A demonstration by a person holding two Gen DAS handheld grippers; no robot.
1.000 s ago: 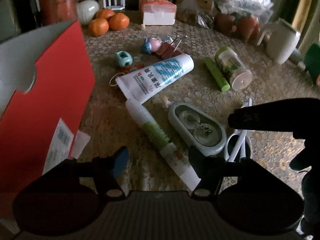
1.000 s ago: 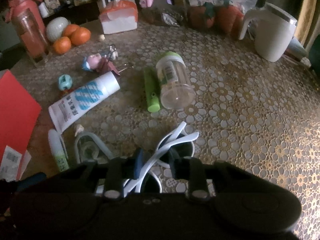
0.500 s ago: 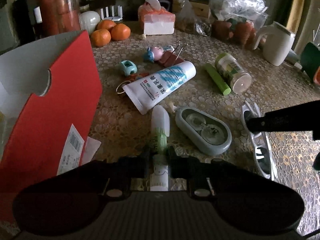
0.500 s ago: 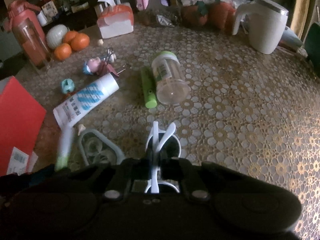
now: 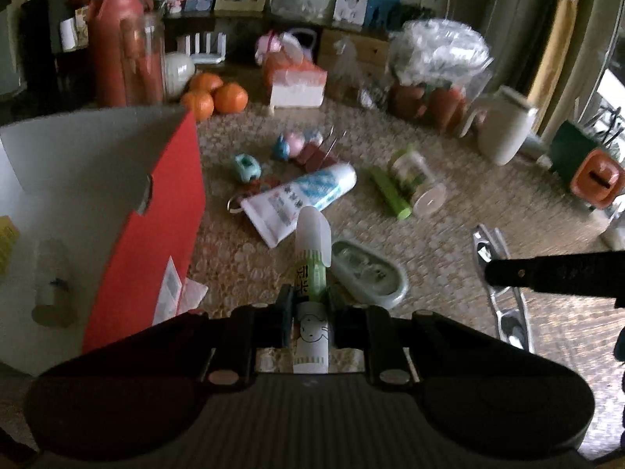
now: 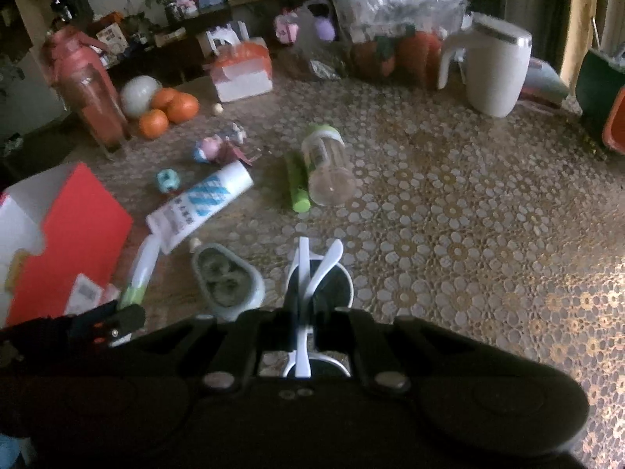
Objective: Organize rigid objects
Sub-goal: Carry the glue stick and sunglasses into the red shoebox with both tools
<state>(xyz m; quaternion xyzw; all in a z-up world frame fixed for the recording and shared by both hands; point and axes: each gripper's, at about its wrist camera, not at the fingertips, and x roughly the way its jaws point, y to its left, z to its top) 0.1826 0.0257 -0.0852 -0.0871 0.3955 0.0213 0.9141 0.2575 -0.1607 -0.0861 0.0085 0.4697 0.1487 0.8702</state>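
The worktop (image 6: 449, 215), under a lace-patterned cloth, is crowded right across. At the left stands the open red box (image 5: 129, 211), the biggest thing here, its white flap up. Towards the back, a white lidded mug (image 6: 492, 66) stands upright at the right. In the middle lies a white and blue tube (image 5: 300, 199), cap end pointing away; just to its right a clear jar (image 6: 326, 164) on its side with a green stick (image 6: 297, 179) beside it. A grey oval tape dispenser (image 5: 367, 273) sits nearer.

Now the grippers! The left gripper (image 5: 310, 318) has its jaws clenched on the glue stick (image 5: 310, 258), white cap pointing forward, the stick lifted clear above the dispenser and close to the box's right edge. The right gripper (image 6: 302, 330) has its jaws clamped on the white scissors (image 6: 308, 273), held on edge, off the cloth, well right of the box.
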